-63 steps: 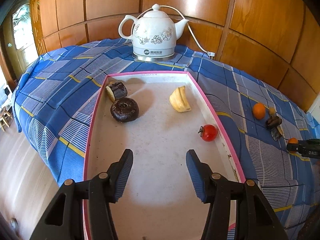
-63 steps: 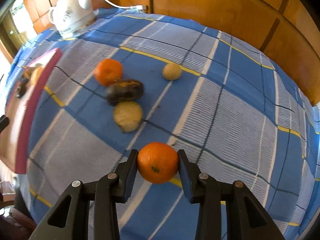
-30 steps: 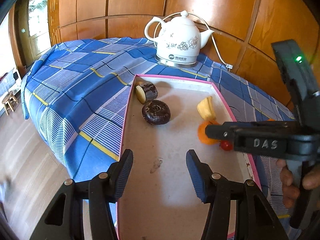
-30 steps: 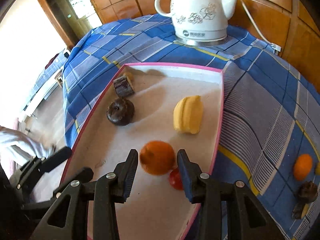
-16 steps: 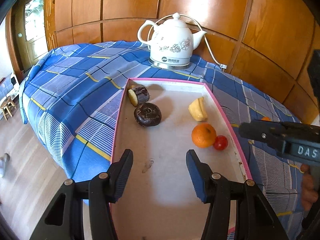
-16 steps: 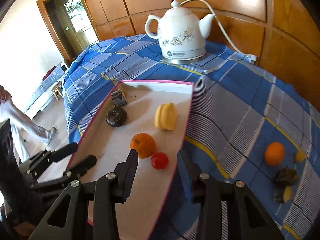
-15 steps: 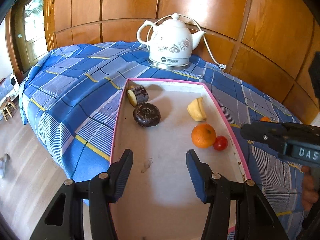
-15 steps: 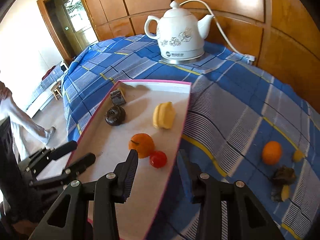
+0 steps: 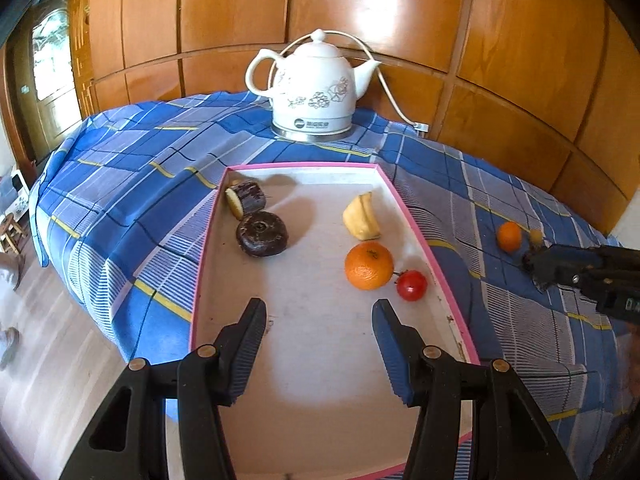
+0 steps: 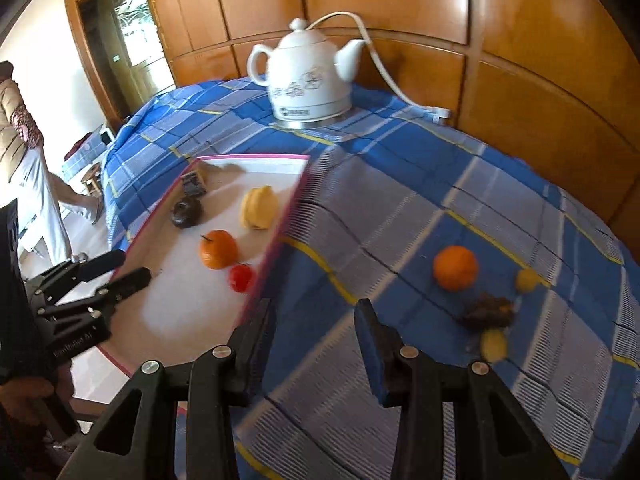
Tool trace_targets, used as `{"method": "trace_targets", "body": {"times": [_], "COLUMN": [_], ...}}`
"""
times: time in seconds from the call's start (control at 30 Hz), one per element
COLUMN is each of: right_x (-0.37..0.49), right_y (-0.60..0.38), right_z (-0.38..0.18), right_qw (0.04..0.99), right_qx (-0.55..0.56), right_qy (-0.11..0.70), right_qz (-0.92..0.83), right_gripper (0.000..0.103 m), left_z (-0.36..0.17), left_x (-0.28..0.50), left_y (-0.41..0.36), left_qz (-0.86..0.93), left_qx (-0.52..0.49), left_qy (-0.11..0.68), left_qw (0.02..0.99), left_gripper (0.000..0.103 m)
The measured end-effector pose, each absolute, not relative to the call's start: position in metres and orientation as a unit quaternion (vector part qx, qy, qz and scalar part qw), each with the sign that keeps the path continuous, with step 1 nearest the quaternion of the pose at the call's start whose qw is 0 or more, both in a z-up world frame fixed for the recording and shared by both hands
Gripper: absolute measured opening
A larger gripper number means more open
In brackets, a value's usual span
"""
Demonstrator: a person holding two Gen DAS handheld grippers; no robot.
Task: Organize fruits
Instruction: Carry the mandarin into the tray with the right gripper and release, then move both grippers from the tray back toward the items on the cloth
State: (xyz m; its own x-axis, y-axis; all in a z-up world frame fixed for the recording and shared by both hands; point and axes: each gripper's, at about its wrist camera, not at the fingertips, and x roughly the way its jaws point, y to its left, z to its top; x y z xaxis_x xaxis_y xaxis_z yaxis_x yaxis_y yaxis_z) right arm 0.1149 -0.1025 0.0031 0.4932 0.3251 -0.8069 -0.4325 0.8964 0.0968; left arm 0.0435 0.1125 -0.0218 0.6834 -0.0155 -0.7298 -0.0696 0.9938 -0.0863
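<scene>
A pink-rimmed white tray lies on the blue checked cloth. In it are an orange touching a red tomato, a yellow banana piece, a dark round fruit and a dark cut piece. My left gripper hovers open and empty over the tray's near end. My right gripper is open and empty, above the cloth just right of the tray rim. On the cloth lie another orange, a dark fruit and two small yellow pieces.
A white corded kettle stands behind the tray, before the wooden wall. The cloth drops off at the left to the floor, where a person stands. Bare cloth lies between the tray and the loose fruit.
The right gripper carried the orange from the cloth into the tray, left it beside the tomato, and pulled back rightward over the cloth. The left gripper drifted slightly.
</scene>
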Motion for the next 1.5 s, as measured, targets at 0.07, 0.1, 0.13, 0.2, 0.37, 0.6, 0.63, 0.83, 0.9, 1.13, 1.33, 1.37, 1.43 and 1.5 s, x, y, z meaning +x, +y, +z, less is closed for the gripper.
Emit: {"method": "trace_targets", "body": {"times": [0.07, 0.1, 0.13, 0.2, 0.37, 0.6, 0.63, 0.83, 0.9, 1.13, 1.33, 1.37, 1.43, 1.5], "right_x": [0.116, 0.117, 0.117, 0.117, 0.122, 0.132, 0.133, 0.143, 0.143, 0.141, 0.143, 0.143, 0.143, 0.143], "right_y": [-0.118, -0.127, -0.135, -0.15, -0.198, -0.262, -0.27, -0.322, -0.329, -0.328, -0.326, -0.326, -0.326, -0.326], "right_z": [0.005, 0.006, 0.007, 0.008, 0.011, 0.001, -0.002, -0.021, -0.02, -0.017, -0.017, -0.017, -0.017, -0.016], "right_qw": [0.865, 0.867, 0.869, 0.872, 0.879, 0.885, 0.885, 0.87, 0.868, 0.867, 0.867, 0.867, 0.866, 0.866], "right_qx": [-0.059, -0.058, -0.059, -0.06, -0.043, -0.023, -0.018, 0.061, 0.084, 0.1, 0.099, 0.101, 0.103, 0.107], "right_qy": [0.453, 0.454, 0.454, 0.454, 0.456, 0.462, 0.463, 0.489, 0.489, 0.488, 0.488, 0.488, 0.489, 0.488], "right_qz": [0.205, 0.197, 0.189, 0.175, 0.129, 0.058, 0.048, -0.024, -0.027, -0.023, -0.019, -0.018, -0.017, -0.014], "right_gripper": [0.041, 0.041, 0.041, 0.041, 0.041, 0.041, 0.041, 0.041, 0.041, 0.041, 0.041, 0.041, 0.041, 0.041], "left_z": [-0.021, -0.02, -0.02, -0.02, -0.02, -0.017, -0.017, -0.014, -0.015, -0.016, -0.021, -0.021, -0.022, -0.022], "left_x": [0.044, 0.045, 0.045, 0.046, 0.047, 0.051, 0.052, 0.058, 0.06, 0.07, 0.087, 0.09, 0.096, 0.103], "left_y": [0.108, 0.106, 0.104, 0.101, 0.091, 0.076, 0.073, 0.047, 0.037, -0.004, -0.038, -0.045, -0.059, -0.07], "left_qz": [0.01, 0.009, 0.006, 0.002, -0.008, -0.026, -0.03, -0.067, -0.083, -0.14, -0.194, -0.201, -0.217, -0.229], "left_qx": [-0.049, -0.048, -0.046, -0.043, -0.034, -0.017, -0.014, 0.005, 0.011, 0.023, 0.01, 0.011, 0.01, 0.009], "left_qy": [0.397, 0.398, 0.399, 0.399, 0.402, 0.404, 0.404, 0.408, 0.411, 0.426, 0.45, 0.452, 0.456, 0.458], "left_qw": [0.916, 0.916, 0.916, 0.916, 0.915, 0.914, 0.914, 0.91, 0.908, 0.894, 0.872, 0.869, 0.863, 0.859], "left_gripper": [0.056, 0.056, 0.056, 0.056, 0.056, 0.056, 0.056, 0.056, 0.056, 0.051, 0.046, 0.046, 0.046, 0.046]}}
